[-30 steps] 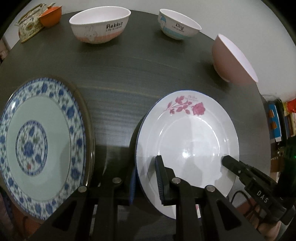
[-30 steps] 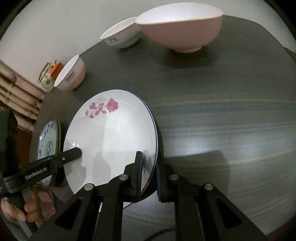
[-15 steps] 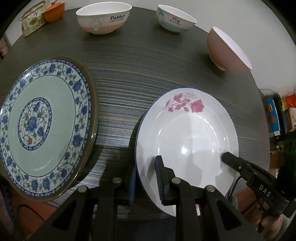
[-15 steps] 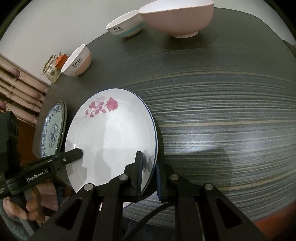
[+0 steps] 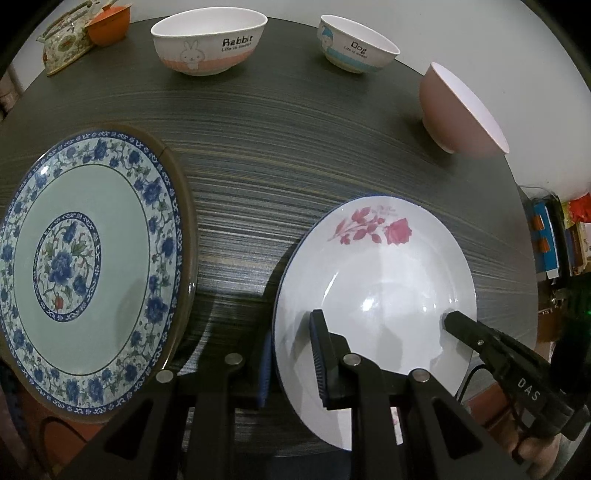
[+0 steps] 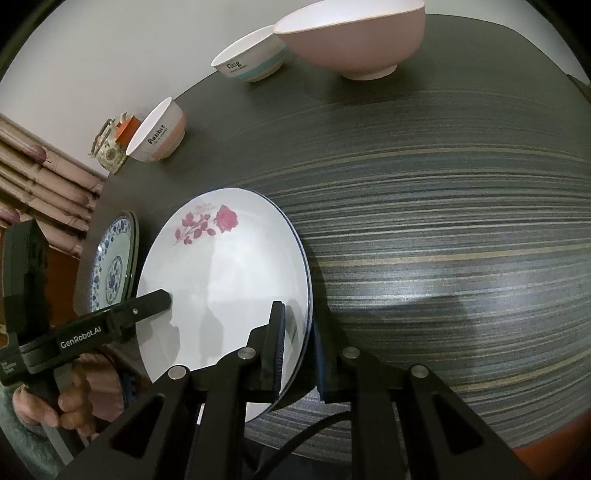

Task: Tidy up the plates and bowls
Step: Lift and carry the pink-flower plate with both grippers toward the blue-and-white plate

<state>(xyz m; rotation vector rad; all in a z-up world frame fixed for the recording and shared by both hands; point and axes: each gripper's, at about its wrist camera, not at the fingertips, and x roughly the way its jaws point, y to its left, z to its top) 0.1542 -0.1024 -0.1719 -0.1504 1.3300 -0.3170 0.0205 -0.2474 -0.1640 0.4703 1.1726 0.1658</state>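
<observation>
Dark table [image 5: 295,155]: both tools grip rose plate [image 5: 388,273].

Dark grey wood-grain bench [image 5: 295,155] with pale streaks, rounded far edge. Plain white wall [image 6: 110,55] directly behind bench. Beyond the bench's left end, pink pleated curtain [image 6: 40,177] with dark floral spots. Off its right end, cluttered shelf of colourful books and boxes [image 5: 554,236], with a small green light just below the clutter. At the bench's far left corner: floral patterned teapot [image 5: 62,46], small orange cup [image 5: 109,24] touching it. Overhead light, soft glare on the bench top.
</observation>
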